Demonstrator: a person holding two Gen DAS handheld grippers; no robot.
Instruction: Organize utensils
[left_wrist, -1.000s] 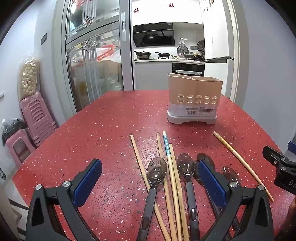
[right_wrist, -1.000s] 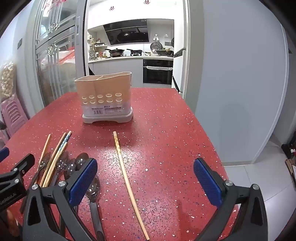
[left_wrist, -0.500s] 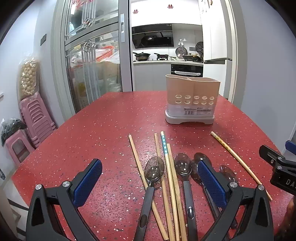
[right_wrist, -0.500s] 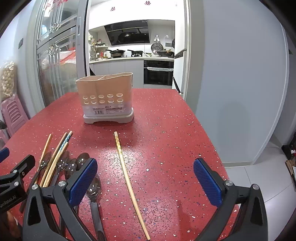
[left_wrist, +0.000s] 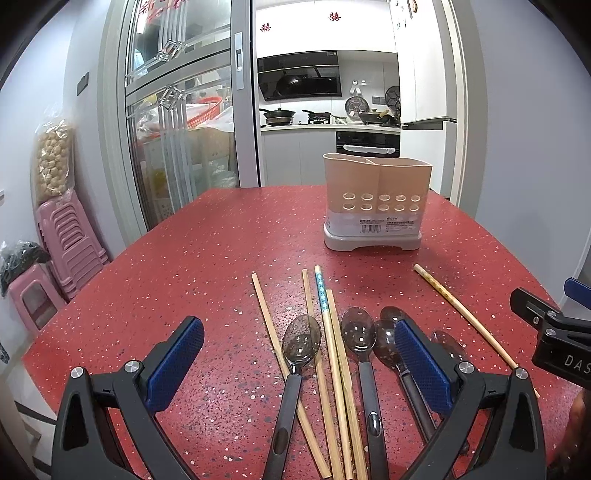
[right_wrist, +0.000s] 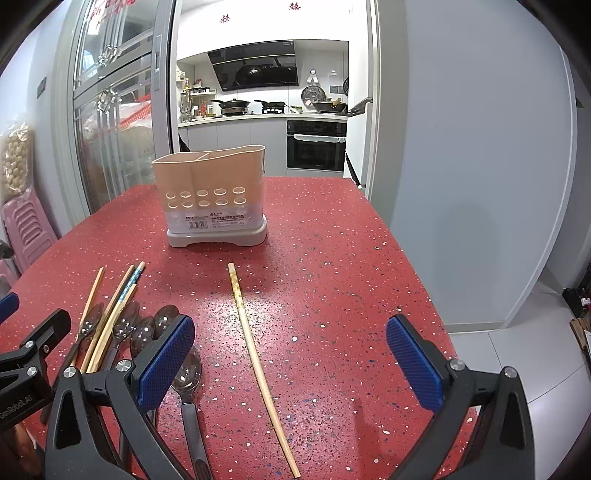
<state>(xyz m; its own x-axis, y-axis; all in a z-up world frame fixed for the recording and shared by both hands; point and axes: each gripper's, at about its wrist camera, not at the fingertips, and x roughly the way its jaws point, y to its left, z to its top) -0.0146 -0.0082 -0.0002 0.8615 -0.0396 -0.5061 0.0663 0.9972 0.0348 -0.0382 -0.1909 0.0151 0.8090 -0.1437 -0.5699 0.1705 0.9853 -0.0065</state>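
A beige utensil holder (left_wrist: 375, 206) with two compartments stands on the red speckled table (left_wrist: 207, 266); it also shows in the right wrist view (right_wrist: 214, 201). Several wooden chopsticks (left_wrist: 332, 350) and dark spoons (left_wrist: 301, 341) lie in a loose pile in front of my left gripper (left_wrist: 299, 363), which is open and empty above them. One single chopstick (right_wrist: 255, 354) lies apart, in front of my right gripper (right_wrist: 290, 356), which is open and empty. The pile shows left in the right wrist view (right_wrist: 110, 325).
The table's right edge (right_wrist: 424, 295) drops to a tiled floor by a grey wall. Pink stools (left_wrist: 62, 240) stand left of the table. A glass sliding door (left_wrist: 177, 147) and a kitchen lie beyond the far edge.
Both grippers have pulled back and risen slightly; the holder and utensils sit a little lower and farther in view. Nothing on the table has moved.
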